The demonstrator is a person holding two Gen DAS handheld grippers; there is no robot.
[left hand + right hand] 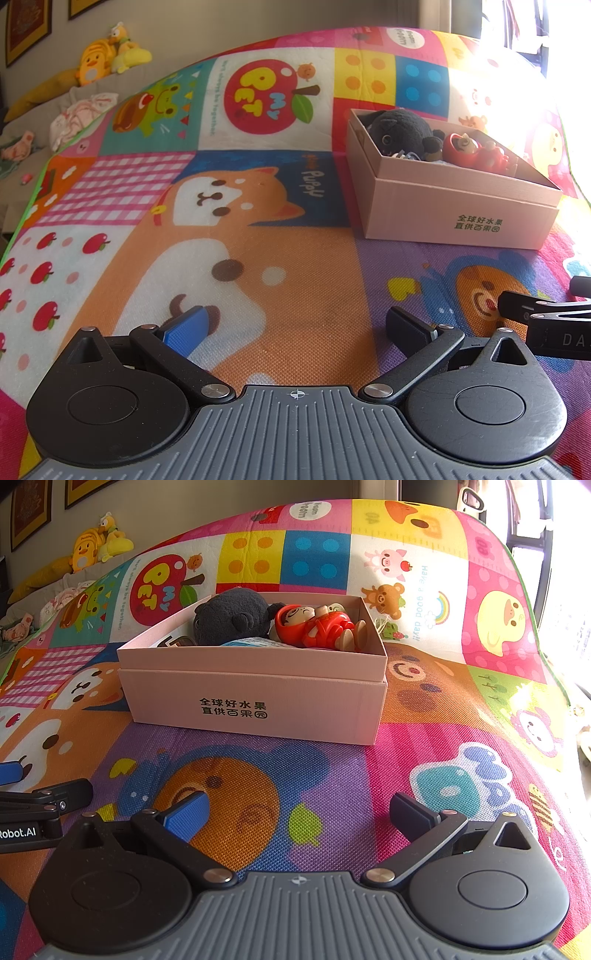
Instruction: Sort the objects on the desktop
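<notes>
Right wrist view: box [255, 698] at centre holds toys; both grippers [297, 812] [295, 328] empty, jaws spread.

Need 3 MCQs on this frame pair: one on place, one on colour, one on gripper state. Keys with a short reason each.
1. Where is the dark plush toy?
A. On the mat beside the box
B. Inside the pink box
C. Between the left gripper's fingers

2. What colour is the outfit of the doll figure in the box?
A. Red
B. Green
C. White

3. What state are the left gripper and the right gripper in?
A. Both shut on toys
B. Left shut, right open
C. Both open, holding nothing

Answers:
1. B: the plush lies within the box walls in both views.
2. A: its hood and body are red in the right wrist view.
3. C: each wrist view shows its fingers spread, with only the play mat between them.
</notes>
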